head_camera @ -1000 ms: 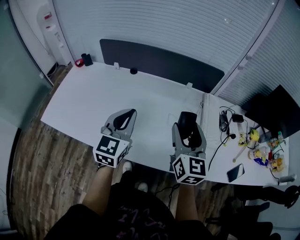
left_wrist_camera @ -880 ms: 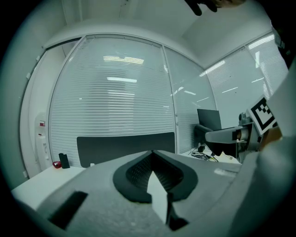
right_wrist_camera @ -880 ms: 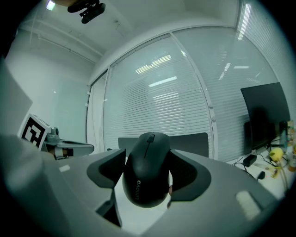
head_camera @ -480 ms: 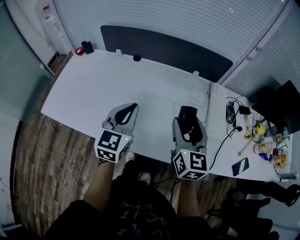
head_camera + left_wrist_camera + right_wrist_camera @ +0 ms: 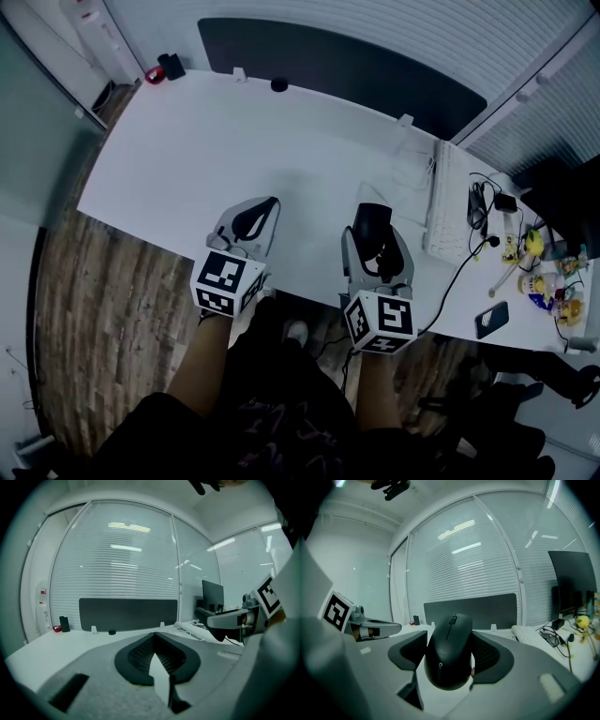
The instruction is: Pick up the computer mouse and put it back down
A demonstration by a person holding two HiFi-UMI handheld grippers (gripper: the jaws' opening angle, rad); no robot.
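Observation:
In the right gripper view a black computer mouse (image 5: 449, 654) fills the space between the jaws, scroll wheel pointing away. My right gripper (image 5: 451, 641) is shut on its sides. The head view shows the same mouse (image 5: 373, 221) in the right gripper (image 5: 373, 229), held over the front part of the white desk (image 5: 225, 141). My left gripper (image 5: 263, 208) hovers to its left near the desk's front edge. Its jaws are shut tip to tip on nothing, which the left gripper view (image 5: 155, 635) confirms.
A white keyboard (image 5: 448, 202) lies to the right of the mouse, with cables (image 5: 480, 202) and a phone (image 5: 491, 319) beyond it. A dark partition panel (image 5: 347, 66) runs along the desk's far edge, with a small black puck (image 5: 278, 84) in front of it. A monitor (image 5: 572, 581) stands at the right.
The head camera has shifted, so the desk sits differently in view. Both grippers keep their places near the front edge, and the mouse stays in the right one.

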